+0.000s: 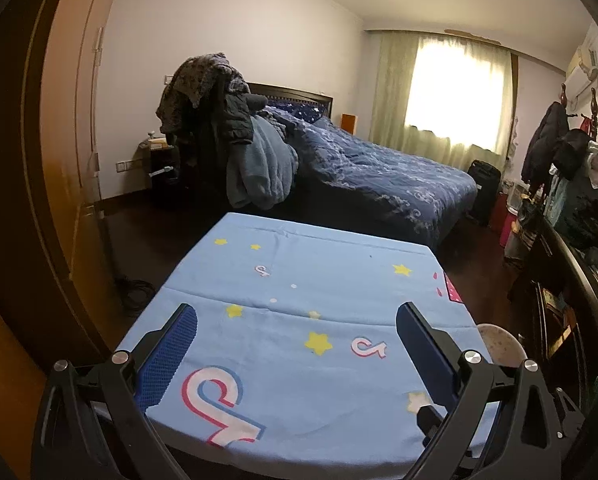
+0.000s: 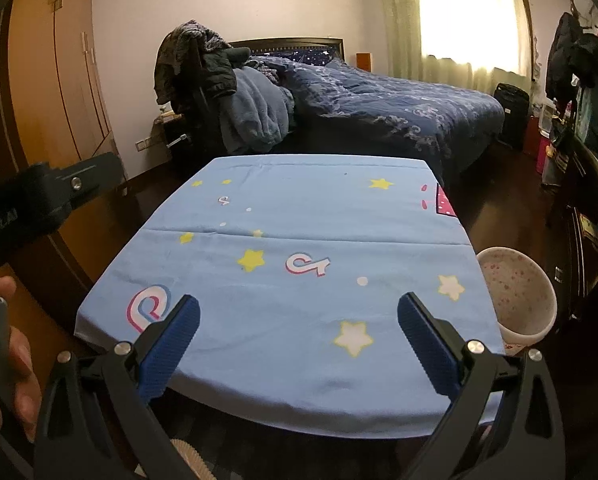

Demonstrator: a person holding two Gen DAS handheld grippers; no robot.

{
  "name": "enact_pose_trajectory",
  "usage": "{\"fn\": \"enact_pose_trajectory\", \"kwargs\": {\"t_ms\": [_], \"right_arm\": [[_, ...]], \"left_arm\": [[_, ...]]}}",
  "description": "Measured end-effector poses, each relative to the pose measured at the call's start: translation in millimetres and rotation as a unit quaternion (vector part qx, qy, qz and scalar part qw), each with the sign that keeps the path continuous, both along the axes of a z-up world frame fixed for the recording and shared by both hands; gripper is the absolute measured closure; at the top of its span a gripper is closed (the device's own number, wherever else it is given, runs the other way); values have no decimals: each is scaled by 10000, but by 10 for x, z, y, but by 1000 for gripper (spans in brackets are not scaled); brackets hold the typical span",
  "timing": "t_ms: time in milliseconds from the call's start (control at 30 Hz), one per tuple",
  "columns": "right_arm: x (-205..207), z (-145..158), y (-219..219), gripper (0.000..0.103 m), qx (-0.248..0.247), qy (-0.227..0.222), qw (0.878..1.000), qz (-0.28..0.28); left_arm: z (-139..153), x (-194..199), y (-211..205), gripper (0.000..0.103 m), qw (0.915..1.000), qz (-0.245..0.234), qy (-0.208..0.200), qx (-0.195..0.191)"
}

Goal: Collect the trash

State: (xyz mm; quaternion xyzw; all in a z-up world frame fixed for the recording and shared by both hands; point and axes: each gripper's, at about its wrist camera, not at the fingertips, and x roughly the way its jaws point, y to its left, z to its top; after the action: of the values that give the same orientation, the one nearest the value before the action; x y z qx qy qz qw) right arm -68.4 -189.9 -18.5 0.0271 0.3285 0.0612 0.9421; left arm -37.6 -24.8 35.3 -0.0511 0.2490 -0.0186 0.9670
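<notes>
Both the left gripper (image 1: 297,330) and right gripper (image 2: 299,322) are held wide open and empty over the tabletop (image 2: 299,240); no trash is seen ahead of the fingers. The speckled bin (image 2: 517,294), just right of the right fingers, should be noted, and the search widened before anything is closed on

Your worktop (image 2: 283,312) wore light-blue cloth with yellow stars and pink-white logos; bin (image 2: 519,296) was white, red-speckled; bed (image 2: 399,116) navy patterned; your fingers (image 2: 171,344) had blue pads.

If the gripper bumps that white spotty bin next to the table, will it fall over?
Probably it would slide or tip. The bin looks like thin plastic and empty inside, so likely light. It widens toward its open top, which may make it tippy, though the table beside it might stop it.
</notes>
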Motion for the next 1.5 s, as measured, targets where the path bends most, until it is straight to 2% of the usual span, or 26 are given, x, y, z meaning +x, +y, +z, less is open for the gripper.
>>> {"fn": "enact_pose_trajectory", "kwargs": {"t_ms": [433, 1500], "right_arm": [[11, -91, -58, 3, 63, 169, 9998, -39], [34, -154, -91, 3, 99, 304, 9995, -46]], "left_arm": [[-111, 75, -74, 4, 9996, -147, 222, 3], [-231, 94, -60, 4, 9993, -46, 358, -61]]}}
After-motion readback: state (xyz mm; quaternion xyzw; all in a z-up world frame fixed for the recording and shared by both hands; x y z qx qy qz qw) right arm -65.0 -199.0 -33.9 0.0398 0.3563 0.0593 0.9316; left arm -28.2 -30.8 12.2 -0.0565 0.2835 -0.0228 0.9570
